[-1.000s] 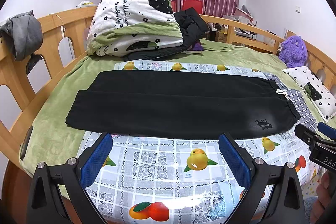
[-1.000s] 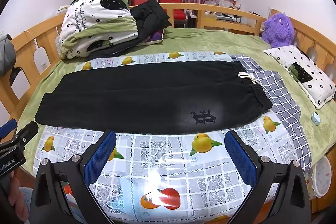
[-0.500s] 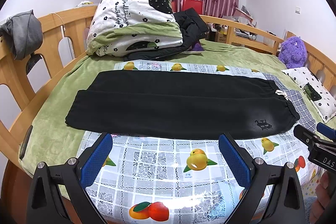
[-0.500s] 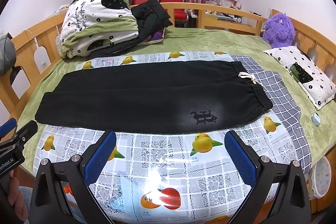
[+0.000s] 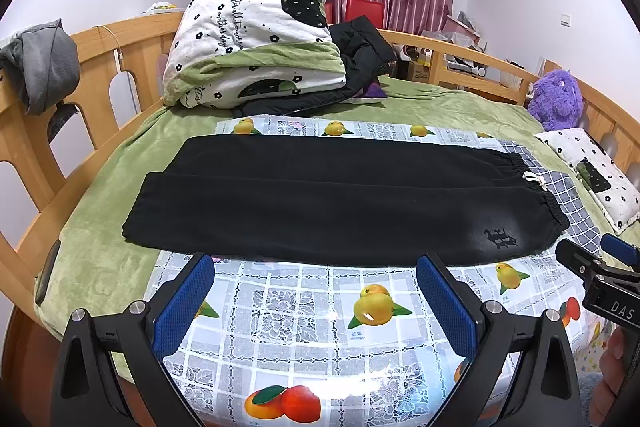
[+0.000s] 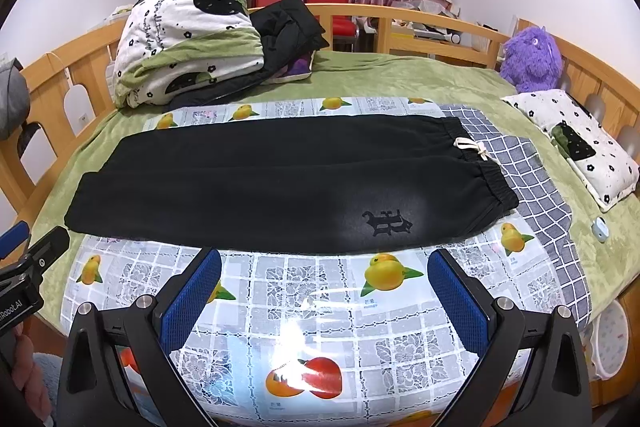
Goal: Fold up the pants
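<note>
Black pants [image 5: 328,195] lie flat across a fruit-print plastic sheet [image 5: 304,311] on the bed, legs side by side, cuffs to the left, elastic waistband with a white drawstring to the right; they also show in the right wrist view [image 6: 280,183]. My left gripper [image 5: 316,291] is open and empty, held over the sheet short of the pants' near edge. My right gripper [image 6: 324,287] is open and empty, likewise short of the near edge, below the logo [image 6: 386,223].
A folded quilt [image 5: 248,43] and a black jacket [image 5: 360,51] are piled at the bed's far side. A purple plush toy [image 6: 530,57] and a small pillow [image 6: 576,143] lie to the right. Wooden rails [image 5: 100,67] ring the bed.
Both grippers have crept very slightly toward the pants. The pants have not moved and the jaws stay open.
</note>
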Action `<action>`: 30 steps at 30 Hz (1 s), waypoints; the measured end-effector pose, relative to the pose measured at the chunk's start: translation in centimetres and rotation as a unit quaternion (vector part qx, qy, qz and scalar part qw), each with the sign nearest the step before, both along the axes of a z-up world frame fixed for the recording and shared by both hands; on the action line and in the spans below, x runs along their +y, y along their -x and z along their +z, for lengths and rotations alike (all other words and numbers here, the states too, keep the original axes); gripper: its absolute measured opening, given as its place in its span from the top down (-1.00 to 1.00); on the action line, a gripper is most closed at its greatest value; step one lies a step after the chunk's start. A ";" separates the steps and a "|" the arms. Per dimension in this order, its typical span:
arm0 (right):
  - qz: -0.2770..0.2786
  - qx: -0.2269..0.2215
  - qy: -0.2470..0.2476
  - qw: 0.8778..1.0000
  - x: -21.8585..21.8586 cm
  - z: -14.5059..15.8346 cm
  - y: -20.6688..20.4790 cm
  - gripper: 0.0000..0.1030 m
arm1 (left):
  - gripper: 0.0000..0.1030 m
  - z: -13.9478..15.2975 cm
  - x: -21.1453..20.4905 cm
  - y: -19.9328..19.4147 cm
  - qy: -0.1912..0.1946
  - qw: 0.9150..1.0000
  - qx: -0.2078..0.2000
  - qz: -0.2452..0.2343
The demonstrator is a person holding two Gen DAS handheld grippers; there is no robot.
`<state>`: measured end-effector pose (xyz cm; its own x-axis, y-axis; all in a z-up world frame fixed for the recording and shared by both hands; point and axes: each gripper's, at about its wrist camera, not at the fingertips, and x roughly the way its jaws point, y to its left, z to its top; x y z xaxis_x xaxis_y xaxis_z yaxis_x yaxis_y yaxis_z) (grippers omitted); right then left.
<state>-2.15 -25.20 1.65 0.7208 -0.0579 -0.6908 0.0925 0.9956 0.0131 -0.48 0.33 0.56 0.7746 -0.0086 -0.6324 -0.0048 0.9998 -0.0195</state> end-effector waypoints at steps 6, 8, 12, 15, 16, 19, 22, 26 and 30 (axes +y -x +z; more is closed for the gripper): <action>-0.002 0.002 -0.010 1.000 -0.4 0.1 -0.1 -0.97 | -0.97 0.3 -0.2 0.0 0.009 1.000 -0.002 -0.002; -0.001 -0.001 -0.011 1.000 -0.4 0.2 -0.1 -0.97 | -0.97 0.3 -0.3 -0.2 0.014 1.000 -0.002 -0.004; 0.005 -0.004 -0.022 1.000 -0.5 0.3 -0.4 -0.97 | -0.97 0.2 -0.3 -0.5 0.029 0.999 -0.006 -0.018; 0.009 -0.006 -0.043 0.999 -1.0 0.3 -0.8 -0.97 | -0.97 0.2 -0.2 -0.7 0.052 0.998 -0.014 -0.032; 0.009 -0.007 -0.051 0.999 -1.1 0.3 -0.9 -0.97 | -0.97 0.2 -0.1 -1.0 0.069 0.997 -0.016 -0.039; 0.029 -0.019 -0.097 0.995 -1.9 0.4 -1.6 -0.97 | -0.97 0.5 0.7 -2.1 0.095 0.994 -0.018 -0.054; 0.021 -0.041 -0.119 0.992 -3.7 1.2 -2.7 -0.97 | -0.97 1.0 2.3 -3.5 0.073 0.996 -0.031 -0.030; -0.004 -0.059 -0.144 0.988 -7.9 2.1 -5.0 -0.97 | -0.97 0.0 5.6 -5.8 0.054 0.998 -0.028 0.004; -0.039 -0.052 -0.158 0.985 -13.0 0.1 -7.8 -0.94 | -0.89 -3.7 9.5 -8.2 0.067 0.997 0.008 0.043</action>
